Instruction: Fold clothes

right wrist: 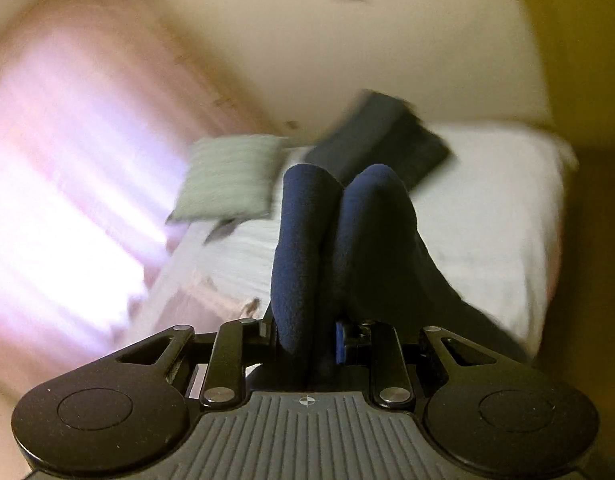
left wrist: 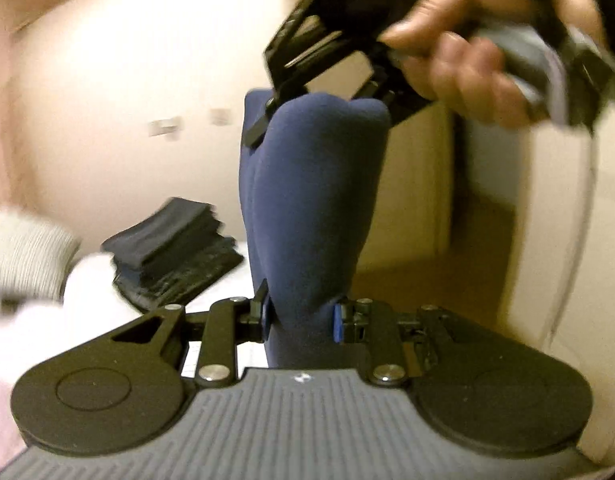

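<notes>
A navy fleece garment [left wrist: 315,208] is pinched between the pressed-together fingers of the left gripper [left wrist: 301,316] and stretched up ahead to the right gripper [left wrist: 319,92], carried in a hand [left wrist: 459,60]. In the right wrist view, the same cloth is clamped in the right gripper's fingers. A stack of folded dark clothes [left wrist: 175,248] is seen ahead-left on a white bed [right wrist: 487,208], beside a grey pillow [right wrist: 231,180].
</notes>
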Tool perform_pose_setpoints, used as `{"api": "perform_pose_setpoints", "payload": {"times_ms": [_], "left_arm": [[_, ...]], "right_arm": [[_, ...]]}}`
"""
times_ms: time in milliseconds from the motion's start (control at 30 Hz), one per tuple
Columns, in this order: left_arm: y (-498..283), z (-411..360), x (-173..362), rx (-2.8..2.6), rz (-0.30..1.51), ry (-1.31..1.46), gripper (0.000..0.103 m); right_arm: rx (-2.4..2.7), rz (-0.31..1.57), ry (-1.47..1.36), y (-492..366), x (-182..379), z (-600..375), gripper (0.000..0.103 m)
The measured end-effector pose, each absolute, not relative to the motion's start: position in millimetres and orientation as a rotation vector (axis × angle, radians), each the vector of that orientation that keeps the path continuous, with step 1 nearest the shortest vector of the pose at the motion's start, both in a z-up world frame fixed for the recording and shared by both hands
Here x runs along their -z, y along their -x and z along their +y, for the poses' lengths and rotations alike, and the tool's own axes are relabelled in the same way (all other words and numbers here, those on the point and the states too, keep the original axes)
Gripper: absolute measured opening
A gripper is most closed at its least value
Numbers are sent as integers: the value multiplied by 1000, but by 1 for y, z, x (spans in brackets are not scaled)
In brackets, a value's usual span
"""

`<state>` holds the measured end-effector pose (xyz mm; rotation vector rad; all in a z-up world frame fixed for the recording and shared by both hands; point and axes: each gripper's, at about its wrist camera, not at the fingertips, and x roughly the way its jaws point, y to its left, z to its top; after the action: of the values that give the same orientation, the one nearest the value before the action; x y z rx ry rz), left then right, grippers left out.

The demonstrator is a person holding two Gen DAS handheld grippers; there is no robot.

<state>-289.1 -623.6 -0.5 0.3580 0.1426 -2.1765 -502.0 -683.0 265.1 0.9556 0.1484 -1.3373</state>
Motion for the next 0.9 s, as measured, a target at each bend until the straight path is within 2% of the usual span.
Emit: {"api": "perform_pose_setpoints", "payload": {"times_ms": [67,167,233,333,433,600,633,667,700,800,900], "left_arm": [[262,-615,1,2104,311,-251,23],[220,-595,32,1949,539,-199,23],[191,-578,65,1827,678,-197,24],[146,-546,130,1598,909,-261,25],[100,-506,178,1370,1079,-298,22],[53,-455,183,1248,1093,-309,22],[46,-455,180,1254,1073,-326,22],[40,-455,176,1260,1053,-342,22],[34,-455,173,1266,1032,-358,22],[22,-466,170,1299,972,-409,22],[11,-482,169,1356,934,-462,32]], "right_arm": [[1297,288,-849,448,-274,-693,24],[1192,480,-809,363,-231,-710,25],[1084,622,-804,300,-179,-720,29],[863,804,-799,211,-84,-717,43],[716,812,-847,163,-28,-699,44],[703,813,-960,170,17,-683,48],[735,811,-984,185,19,-683,58],[771,804,-1012,202,20,-682,74],[816,782,-1052,220,23,-677,78],[948,709,-1175,276,30,-662,79],[1044,624,-1344,323,49,-641,79]]}}
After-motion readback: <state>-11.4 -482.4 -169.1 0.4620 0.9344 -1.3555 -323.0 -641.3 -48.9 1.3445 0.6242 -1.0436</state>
